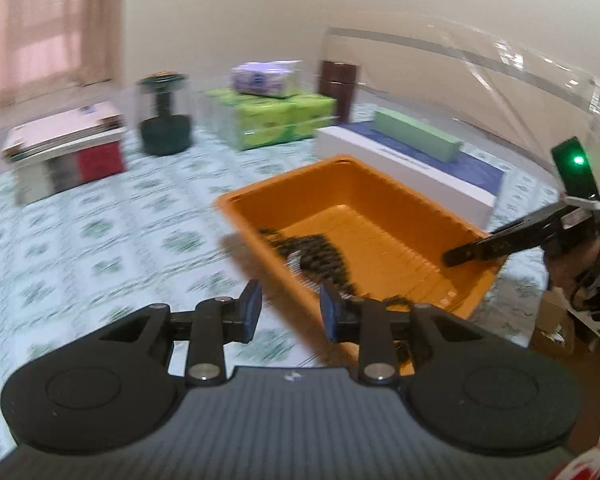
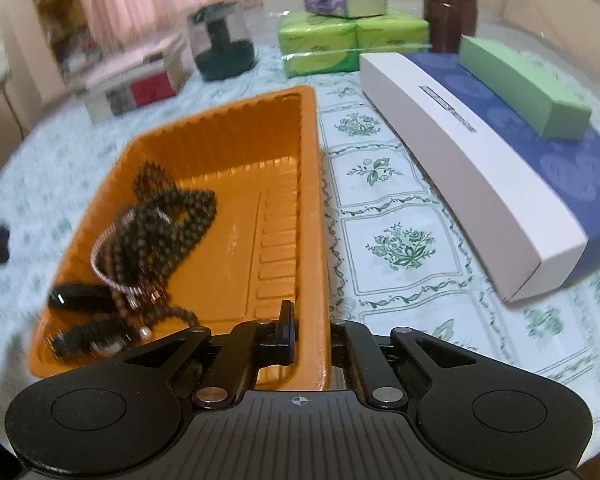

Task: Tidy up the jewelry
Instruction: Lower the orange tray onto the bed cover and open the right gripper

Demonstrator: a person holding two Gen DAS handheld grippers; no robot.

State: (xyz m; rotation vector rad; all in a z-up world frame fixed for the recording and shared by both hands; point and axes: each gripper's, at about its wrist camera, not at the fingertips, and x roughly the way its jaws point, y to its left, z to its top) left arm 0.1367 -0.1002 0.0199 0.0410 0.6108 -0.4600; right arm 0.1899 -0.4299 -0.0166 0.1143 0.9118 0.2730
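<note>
An orange plastic tray (image 1: 384, 184) (image 2: 312, 184) sits on the floral tablecloth. Dark bead necklaces (image 1: 320, 256) (image 2: 168, 220) and a silver chain (image 2: 100, 260) lie piled inside it, with small dark pieces (image 2: 80, 296) at its near end. My right gripper (image 2: 310, 332) is shut on the tray's right wall, one finger inside and one outside; it also shows in the left wrist view (image 1: 480, 248) at the tray's right rim. My left gripper (image 1: 290, 314) is open and empty, just in front of the tray's near left corner.
A white and blue box (image 2: 480, 148) with a green box (image 2: 524, 84) on top lies right of the tray. Green tissue packs (image 2: 352, 44), a brown canister (image 2: 448, 12), a dark green jar (image 2: 224, 48) and a red and white box (image 2: 140, 84) stand behind.
</note>
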